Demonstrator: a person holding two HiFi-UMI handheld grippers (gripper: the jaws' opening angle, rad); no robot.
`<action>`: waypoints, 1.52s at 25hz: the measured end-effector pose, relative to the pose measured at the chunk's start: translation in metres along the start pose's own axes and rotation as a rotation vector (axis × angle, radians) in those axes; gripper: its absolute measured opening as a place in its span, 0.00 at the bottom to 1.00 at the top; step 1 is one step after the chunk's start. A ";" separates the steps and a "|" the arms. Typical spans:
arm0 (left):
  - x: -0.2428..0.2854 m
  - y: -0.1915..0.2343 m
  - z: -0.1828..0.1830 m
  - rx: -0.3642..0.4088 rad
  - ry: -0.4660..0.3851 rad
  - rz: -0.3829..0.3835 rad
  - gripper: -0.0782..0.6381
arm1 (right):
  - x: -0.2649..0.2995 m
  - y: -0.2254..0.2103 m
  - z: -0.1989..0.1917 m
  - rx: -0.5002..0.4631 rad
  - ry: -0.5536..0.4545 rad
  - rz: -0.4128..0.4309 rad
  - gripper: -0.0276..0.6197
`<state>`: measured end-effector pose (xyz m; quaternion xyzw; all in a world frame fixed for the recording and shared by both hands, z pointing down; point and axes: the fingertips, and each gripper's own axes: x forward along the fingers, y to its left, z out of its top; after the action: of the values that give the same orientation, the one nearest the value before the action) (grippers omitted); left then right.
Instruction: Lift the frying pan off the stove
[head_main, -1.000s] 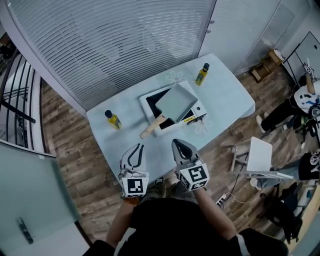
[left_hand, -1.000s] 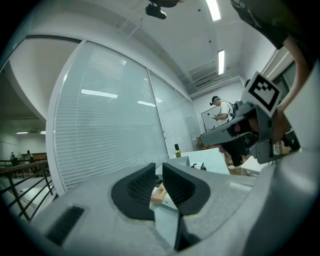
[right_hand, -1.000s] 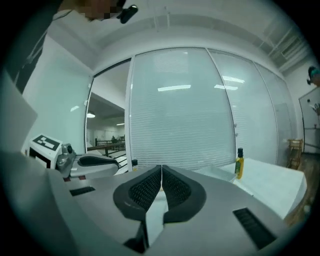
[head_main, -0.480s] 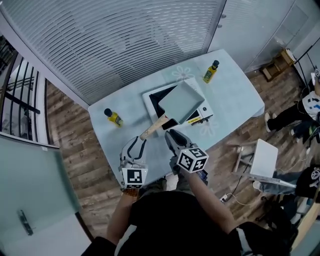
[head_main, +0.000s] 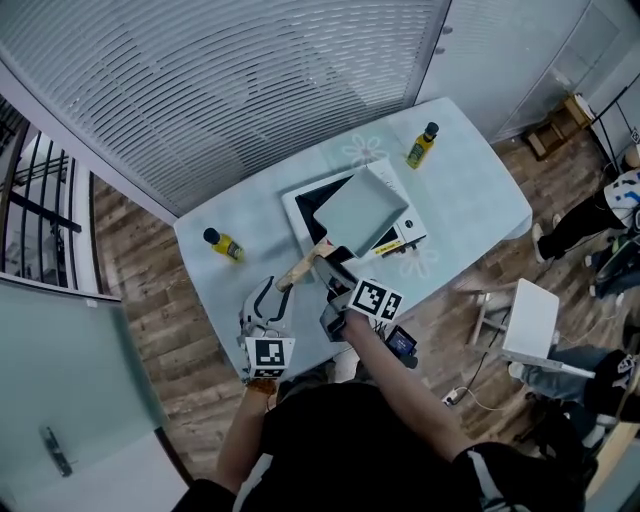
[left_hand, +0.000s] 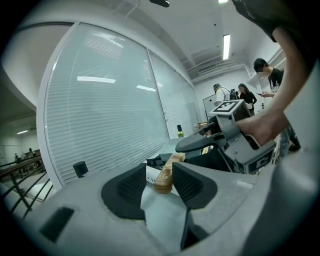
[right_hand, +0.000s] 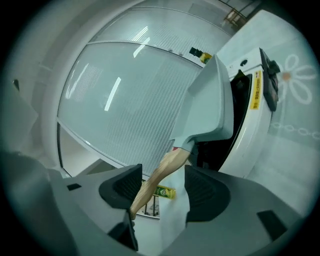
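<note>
A pale green square frying pan sits on the white stove in the middle of the table. Its wooden handle points toward me. My right gripper is turned on its side at the handle. In the right gripper view its jaws are opening, with the handle passing between the pads and neither pad pressing on it. My left gripper hovers just short of the handle's end. Its jaws are opening too, and the handle's tip shows beyond the gap.
Two yellow oil bottles stand on the pale blue table: one at the left, one at the far right. A blinds wall runs behind the table. A white stool and people are on the floor to the right.
My right gripper has moved forward and left to the pan's handle and rolled onto its side. Both grippers' jaws have gone from shut to open. The left gripper has barely moved.
</note>
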<state>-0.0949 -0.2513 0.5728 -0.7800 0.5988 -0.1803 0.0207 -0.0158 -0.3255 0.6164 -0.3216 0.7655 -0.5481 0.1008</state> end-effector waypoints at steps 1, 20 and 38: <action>0.001 0.000 -0.001 -0.001 0.003 -0.002 0.34 | 0.003 -0.002 -0.001 0.038 0.003 0.010 0.41; 0.018 -0.006 -0.013 -0.029 0.030 -0.077 0.35 | 0.027 0.003 -0.006 0.233 0.009 0.136 0.35; 0.018 -0.012 -0.015 -0.048 0.025 -0.100 0.34 | 0.032 0.005 -0.014 0.183 0.044 0.135 0.28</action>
<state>-0.0849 -0.2620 0.5941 -0.8070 0.5634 -0.1766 -0.0147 -0.0495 -0.3335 0.6234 -0.2465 0.7342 -0.6147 0.1496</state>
